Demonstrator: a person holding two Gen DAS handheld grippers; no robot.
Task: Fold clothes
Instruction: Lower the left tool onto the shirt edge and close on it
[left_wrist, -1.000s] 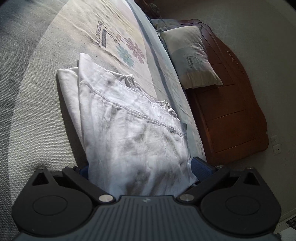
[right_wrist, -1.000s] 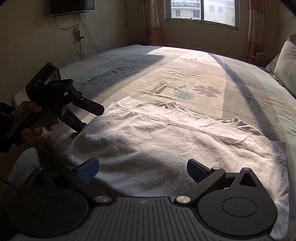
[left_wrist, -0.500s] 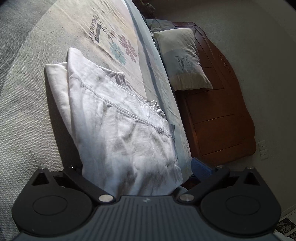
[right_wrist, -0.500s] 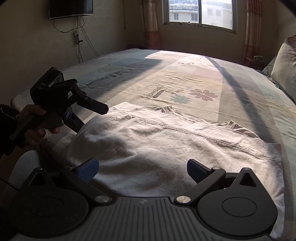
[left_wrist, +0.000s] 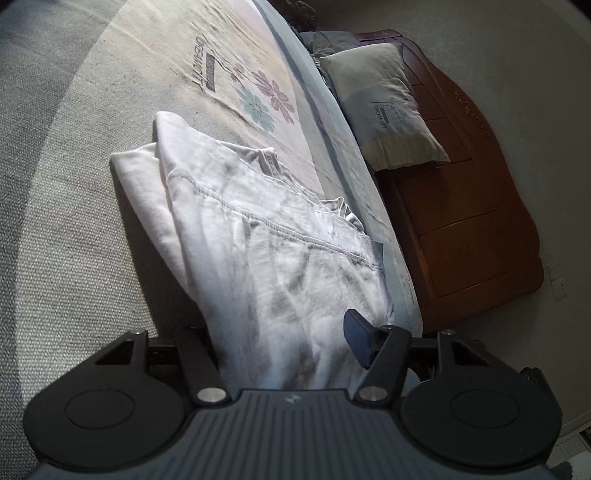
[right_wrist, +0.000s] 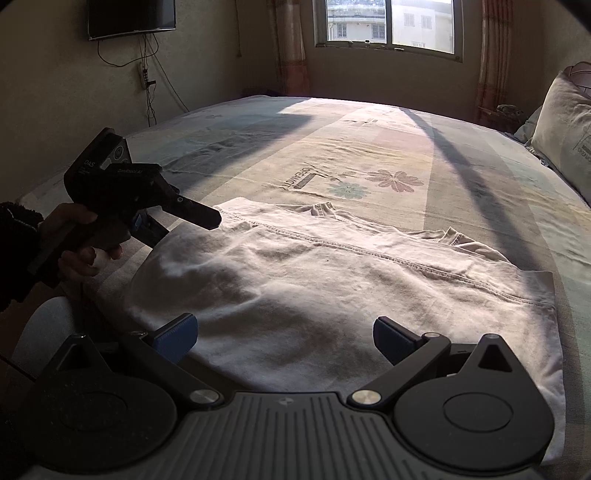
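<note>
Left gripper (left_wrist: 284, 343) closing on white garment (right_wrist: 332, 280) edge; its left pad hidden under cloth. Right gripper (right_wrist: 284, 334) wide open over it, holding nothing.

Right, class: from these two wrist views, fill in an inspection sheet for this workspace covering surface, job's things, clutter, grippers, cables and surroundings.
Surface: bed with a flower-print sheet, part sunlit, part shaded.
Job's things: one white garment, partly folded, lying flat near the bed's edge.
Clutter: pillow at the head of the bed; nothing else seen on the sheet.
Grippers: left gripper closing, with the garment's end between its jaws; right gripper open over the garment's near edge.
Cables: wires hang from the wall TV to a socket strip.
Surroundings: window with curtains, wooden headboard, hand holding the left gripper.
</note>
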